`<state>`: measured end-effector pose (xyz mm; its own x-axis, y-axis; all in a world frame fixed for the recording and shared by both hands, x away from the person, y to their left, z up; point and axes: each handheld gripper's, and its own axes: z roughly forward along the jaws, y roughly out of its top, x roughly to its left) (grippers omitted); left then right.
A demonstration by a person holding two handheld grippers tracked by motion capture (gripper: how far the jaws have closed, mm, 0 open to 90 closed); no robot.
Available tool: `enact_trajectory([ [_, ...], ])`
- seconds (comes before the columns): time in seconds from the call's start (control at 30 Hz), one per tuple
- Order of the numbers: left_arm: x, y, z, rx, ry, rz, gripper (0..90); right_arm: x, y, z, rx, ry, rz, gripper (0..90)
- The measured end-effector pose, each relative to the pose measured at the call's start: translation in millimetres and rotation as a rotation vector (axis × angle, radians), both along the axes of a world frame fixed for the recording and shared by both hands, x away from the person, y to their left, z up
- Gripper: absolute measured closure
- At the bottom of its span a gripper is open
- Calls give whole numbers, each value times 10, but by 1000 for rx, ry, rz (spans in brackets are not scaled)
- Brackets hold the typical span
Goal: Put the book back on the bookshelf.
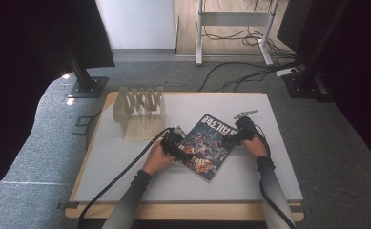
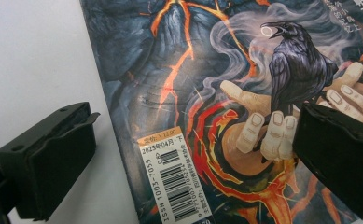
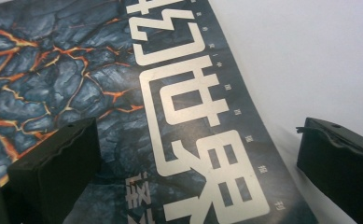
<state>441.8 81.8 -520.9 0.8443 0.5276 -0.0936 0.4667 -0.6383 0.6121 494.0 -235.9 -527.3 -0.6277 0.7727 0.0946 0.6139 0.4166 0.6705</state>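
Straddling the magazine [image 1: 206,145], the left gripper [image 1: 177,142] and right gripper [image 1: 231,139] stand with jaws apart. Next, I judge, each must close on an edge.

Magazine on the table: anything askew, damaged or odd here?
The magazine lies flat but turned diagonal to the table edges. Its cover looks undamaged. Both grippers, left and right, straddle opposite edges with jaws open.
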Motion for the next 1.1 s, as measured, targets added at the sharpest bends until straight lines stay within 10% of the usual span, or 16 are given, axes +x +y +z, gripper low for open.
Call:
enact_trajectory([
  [0.57, -147, -1, -9, -5, -2, -21, 0, -210, 43, -4, 6, -1, 19, 2],
  [1.1, -450, 161, -5, 0, 3, -38, 0, -735, 89, -20, 10, -21, 23, 2],
])
